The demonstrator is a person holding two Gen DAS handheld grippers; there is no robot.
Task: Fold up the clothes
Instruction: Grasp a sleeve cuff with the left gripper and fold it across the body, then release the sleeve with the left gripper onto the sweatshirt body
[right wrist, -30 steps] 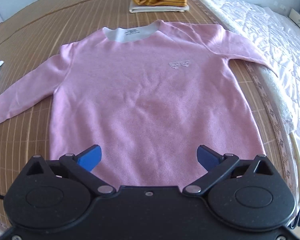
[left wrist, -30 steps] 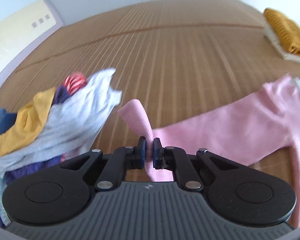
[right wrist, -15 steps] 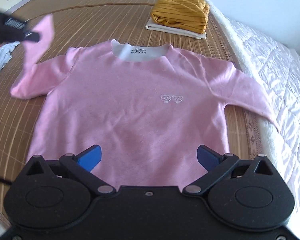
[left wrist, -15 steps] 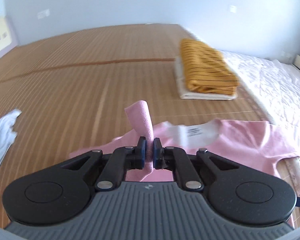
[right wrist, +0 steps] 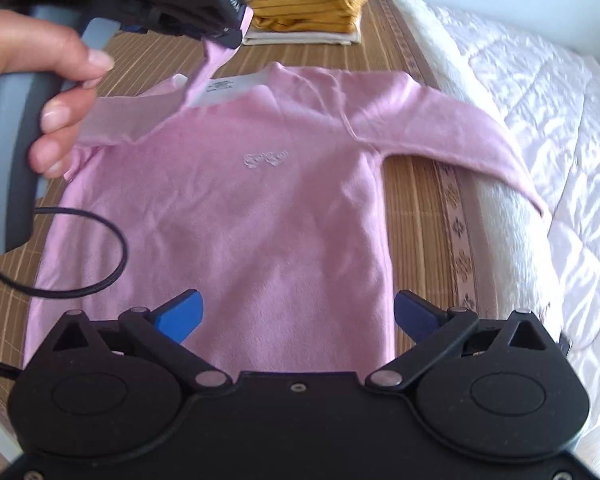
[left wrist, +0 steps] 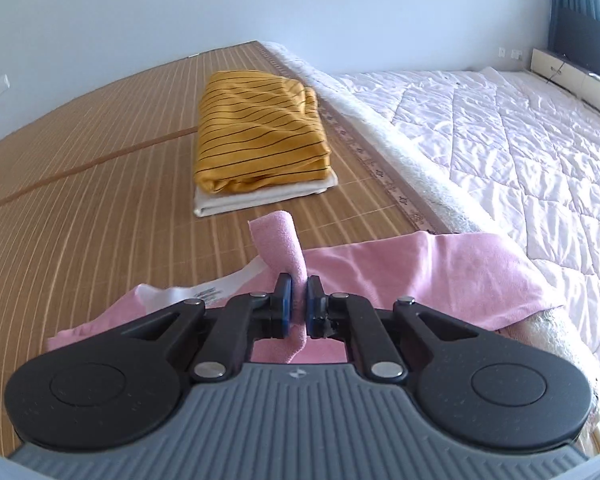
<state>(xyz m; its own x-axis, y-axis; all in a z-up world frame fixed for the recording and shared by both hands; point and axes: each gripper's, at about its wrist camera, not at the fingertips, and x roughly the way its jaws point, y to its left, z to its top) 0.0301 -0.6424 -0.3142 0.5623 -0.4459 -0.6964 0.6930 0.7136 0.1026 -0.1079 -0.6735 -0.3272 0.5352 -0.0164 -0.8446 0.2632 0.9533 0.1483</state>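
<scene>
So my right gripper (right wrist: 296, 314) was hanging over the hem end of the pink sweater (right wrist: 236, 216), jaws spread wide with nothing between them, not touching the cloth as far as I could tell. The sweater lay front up on the bamboo mat (right wrist: 416, 200), body flat, with the far sleeve (right wrist: 452, 140) draped off the mat edge onto the white quilt (right wrist: 540, 80).

The big change: a second earlier my left gripper (left wrist: 299, 310) was way out by the unsorted heap with the sleeve cuff (left wrist: 278, 240) pinched and the arm stretched flat. By this point I'd swung it in across the chest, so the cuff was up over the neckline (right wrist: 224, 90), pads clamped on it the whole way. I reckon that meant the first sleeve fold was nearly done and just needed laying down and letting go, then the other sleeve.

Hard-to-see stuff: my own hand (right wrist: 40, 64) and the handle blocked the shoulder on that side, so I couldn't tell if the fold line was tidy. The sweater's hem was hidden under the right gripper's body. Further back sat the finished pile, a striped mustard top (left wrist: 256, 132) on a white folded piece (left wrist: 260, 198).
</scene>
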